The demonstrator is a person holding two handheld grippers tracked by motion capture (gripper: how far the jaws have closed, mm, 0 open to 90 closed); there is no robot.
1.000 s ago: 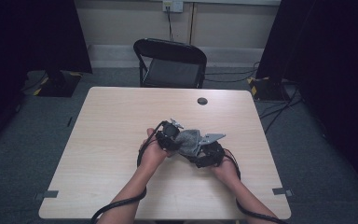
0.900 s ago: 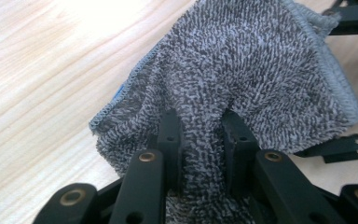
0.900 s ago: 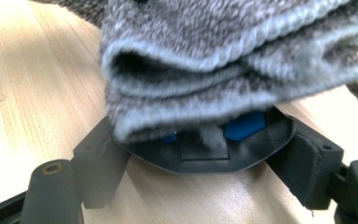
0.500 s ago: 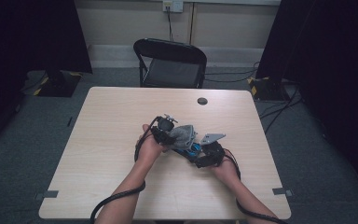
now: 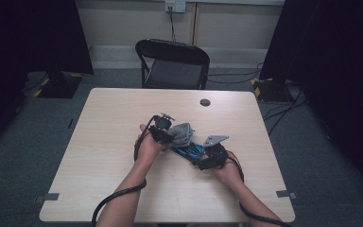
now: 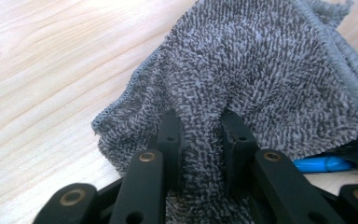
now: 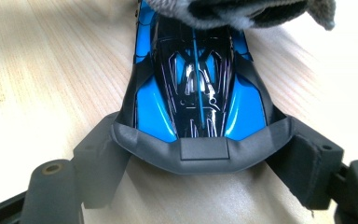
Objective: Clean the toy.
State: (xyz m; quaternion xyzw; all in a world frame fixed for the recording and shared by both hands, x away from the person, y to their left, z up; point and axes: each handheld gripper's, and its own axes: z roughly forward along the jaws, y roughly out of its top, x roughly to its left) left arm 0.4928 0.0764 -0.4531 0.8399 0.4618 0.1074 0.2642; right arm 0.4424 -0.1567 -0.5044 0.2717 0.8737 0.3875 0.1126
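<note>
A blue and black toy car [image 5: 189,151] lies at the middle of the wooden table [image 5: 113,123]. My right gripper [image 5: 202,158] grips its rear end. In the right gripper view the car [image 7: 196,88] points away, and the right gripper [image 7: 203,156] has a pad pressed on each side of the tail. My left gripper [image 5: 173,135] is shut on a grey terry cloth [image 5: 183,131] that rests over the car's front. In the left gripper view the cloth [image 6: 242,70] bunches between the pads of the left gripper [image 6: 201,127], with a sliver of blue car [image 6: 321,164] under its edge. The same cloth [image 7: 233,11] covers the car's nose.
A black folding chair [image 5: 172,64] stands beyond the table's far edge. A small dark round disc [image 5: 205,102] lies near the far side of the table. Black cables trail from both grippers over the near edge.
My left hand has drawn the cloth left and away along the car, so more of the blue body shows. The right hand and the car have stayed put.
</note>
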